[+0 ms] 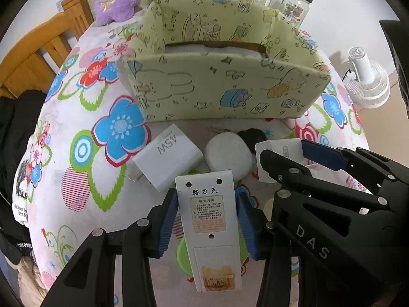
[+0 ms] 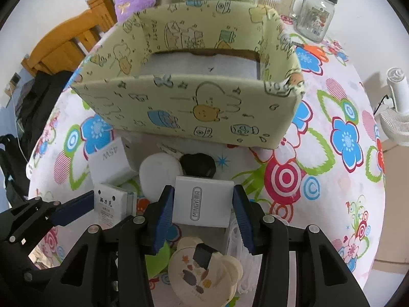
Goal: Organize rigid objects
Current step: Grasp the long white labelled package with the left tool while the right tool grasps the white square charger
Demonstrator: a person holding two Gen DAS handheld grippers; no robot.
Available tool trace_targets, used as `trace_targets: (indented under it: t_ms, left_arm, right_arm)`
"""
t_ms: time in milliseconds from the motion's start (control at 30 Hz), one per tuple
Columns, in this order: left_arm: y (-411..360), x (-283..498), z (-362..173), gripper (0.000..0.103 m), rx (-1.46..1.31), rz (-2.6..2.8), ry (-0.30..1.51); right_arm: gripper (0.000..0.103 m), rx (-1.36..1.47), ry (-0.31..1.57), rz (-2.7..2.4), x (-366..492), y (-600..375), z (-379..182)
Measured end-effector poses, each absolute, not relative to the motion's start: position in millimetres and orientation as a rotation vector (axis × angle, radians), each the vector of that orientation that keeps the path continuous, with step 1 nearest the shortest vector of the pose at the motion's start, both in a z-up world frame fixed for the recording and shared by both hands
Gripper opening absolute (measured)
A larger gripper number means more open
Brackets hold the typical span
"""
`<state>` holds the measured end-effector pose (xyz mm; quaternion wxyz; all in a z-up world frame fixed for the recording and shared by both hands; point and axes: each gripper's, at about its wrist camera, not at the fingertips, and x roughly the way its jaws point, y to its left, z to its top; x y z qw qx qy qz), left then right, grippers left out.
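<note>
On the left, a white 45W charger [image 1: 168,157] is lying on the flowered counter [image 1: 84,117], just beside a white rounded case [image 1: 228,153]. The left gripper [image 1: 207,217] is pointing steeply down, its blue-padded jaws pressing both sides of a white remote-like device [image 1: 208,227] (Chinese print on its back). Further right, the right gripper [image 2: 202,211] is clamping its jaws on a white MINGYI charger [image 2: 202,202], a black object [image 2: 198,165] lying just beyond it. Behind everything, the cartoon-printed open box [image 2: 191,107] is standing on the counter, near a glass jar [image 2: 313,18] at far right.
</note>
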<state>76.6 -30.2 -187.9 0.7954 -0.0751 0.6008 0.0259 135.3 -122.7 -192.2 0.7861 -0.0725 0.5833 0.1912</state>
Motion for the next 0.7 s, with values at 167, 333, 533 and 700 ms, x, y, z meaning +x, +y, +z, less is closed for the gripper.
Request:
trace_targets:
  t_ms: [167, 333, 533, 700]
  left_arm:
    - [-35.0, 77.1, -176.9, 0.047, -0.135, 0.038, 1.274]
    - [-37.4, 76.3, -162.5, 0.046, -0.102, 0.026, 1.252]
    - [-39.3, 73.3, -143.2, 0.046, -0.077, 0.011, 1.219]
    - [-39.7, 69.5, -127.5, 0.046, -0.068, 0.005, 1.190]
  right_arm:
    - [0.049, -0.136, 1.240, 0.400, 132.3, -124.5, -178.6]
    - [0.049, -0.109, 1.222, 0.390, 126.5, -131.0, -166.6]
    - [0.049, -0.089, 1.191, 0.377, 122.0, -132.2, -149.9]
    - [0.049, -0.085, 1.159, 0.365, 116.8, -133.3, -133.1]
